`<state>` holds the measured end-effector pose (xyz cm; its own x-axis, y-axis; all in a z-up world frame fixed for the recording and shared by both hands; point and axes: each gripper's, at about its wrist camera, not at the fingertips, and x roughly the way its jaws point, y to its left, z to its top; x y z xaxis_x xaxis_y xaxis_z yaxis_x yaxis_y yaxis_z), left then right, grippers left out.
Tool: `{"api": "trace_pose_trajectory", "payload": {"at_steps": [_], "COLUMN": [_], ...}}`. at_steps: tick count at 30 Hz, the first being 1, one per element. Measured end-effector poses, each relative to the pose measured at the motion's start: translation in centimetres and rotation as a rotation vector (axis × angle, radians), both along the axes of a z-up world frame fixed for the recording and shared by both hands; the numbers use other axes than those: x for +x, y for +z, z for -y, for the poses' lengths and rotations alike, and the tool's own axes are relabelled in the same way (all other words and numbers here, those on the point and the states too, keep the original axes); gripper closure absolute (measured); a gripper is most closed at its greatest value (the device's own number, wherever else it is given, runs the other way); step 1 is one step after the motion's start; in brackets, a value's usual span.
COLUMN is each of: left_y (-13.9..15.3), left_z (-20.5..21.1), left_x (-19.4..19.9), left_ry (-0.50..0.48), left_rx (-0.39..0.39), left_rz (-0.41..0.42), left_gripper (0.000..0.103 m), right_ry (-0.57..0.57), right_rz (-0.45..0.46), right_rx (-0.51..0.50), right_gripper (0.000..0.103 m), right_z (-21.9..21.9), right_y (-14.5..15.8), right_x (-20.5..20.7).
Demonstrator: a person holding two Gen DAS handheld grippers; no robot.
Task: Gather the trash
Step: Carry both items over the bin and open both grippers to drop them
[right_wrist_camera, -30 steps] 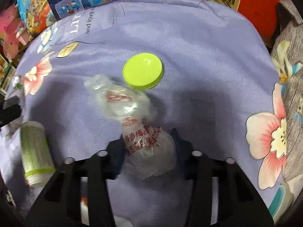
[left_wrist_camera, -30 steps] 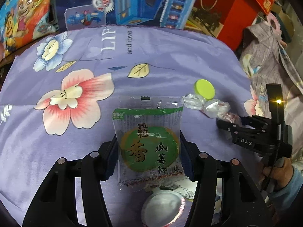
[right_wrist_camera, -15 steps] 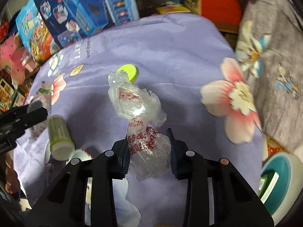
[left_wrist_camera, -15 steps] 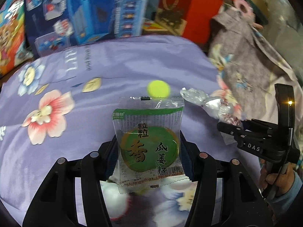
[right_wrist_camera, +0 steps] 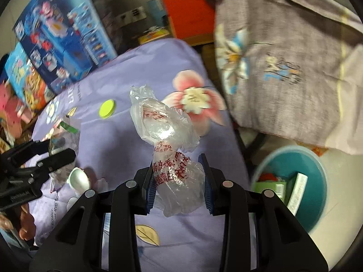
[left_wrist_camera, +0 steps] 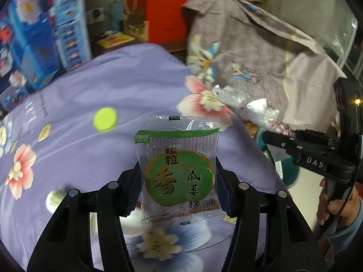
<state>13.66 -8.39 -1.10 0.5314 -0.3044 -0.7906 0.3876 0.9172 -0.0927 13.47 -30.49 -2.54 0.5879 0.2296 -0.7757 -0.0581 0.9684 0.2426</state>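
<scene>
My left gripper (left_wrist_camera: pixel 178 176) is shut on a green snack packet (left_wrist_camera: pixel 179 170) with dark lettering, held upright above the purple flowered cloth (left_wrist_camera: pixel 113 86). My right gripper (right_wrist_camera: pixel 179 176) is shut on a crumpled clear plastic bag (right_wrist_camera: pixel 168 136) with red print, lifted off the cloth. In the left wrist view the right gripper (left_wrist_camera: pixel 270 136) shows at the right edge with the bag (left_wrist_camera: pixel 247 106) in it, a hand behind it. A teal bin (right_wrist_camera: pixel 317 181) with green and white packs inside stands on the floor at the right of the right wrist view.
A lime-green lid (left_wrist_camera: pixel 105 119) lies on the cloth, and a small white bottle (left_wrist_camera: pixel 54 198) rests near the left fingers. Blue toy boxes (right_wrist_camera: pixel 63 34) and a red box (left_wrist_camera: pixel 168 6) stand behind the table. A grey flowered fabric (right_wrist_camera: pixel 283 56) drapes at the right.
Both grippers have lifted their loads and swung to the right, rolling as they went. The lid has slid left in both views, and the teal bin has come into the right wrist view.
</scene>
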Motion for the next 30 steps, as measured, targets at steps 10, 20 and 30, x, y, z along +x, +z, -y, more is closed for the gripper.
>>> {"api": "trace_pose_trajectory", "payload": {"at_steps": [10, 20, 30], "left_y": [0.1, -0.5, -2.8], "left_z": [7.8, 15.9, 23.2], "left_x": [-2.0, -3.0, -3.5], "left_ry": [-0.13, -0.268, -0.396], "left_rx": [0.058, 0.1, 0.097], "left_rz": [0.001, -0.008, -0.068], "left_gripper": [0.045, 0.045, 0.045], "right_ry": [-0.114, -0.282, -0.388], "right_rz": [0.035, 0.066, 0.03], "right_rx": [0.069, 0.113, 0.152], "right_gripper": [0.07, 0.069, 0.068], "right_z": [7.3, 15.8, 21.1], "right_y": [0.5, 0.2, -2.2], "right_x": [-3.8, -9.0, -12.3]}}
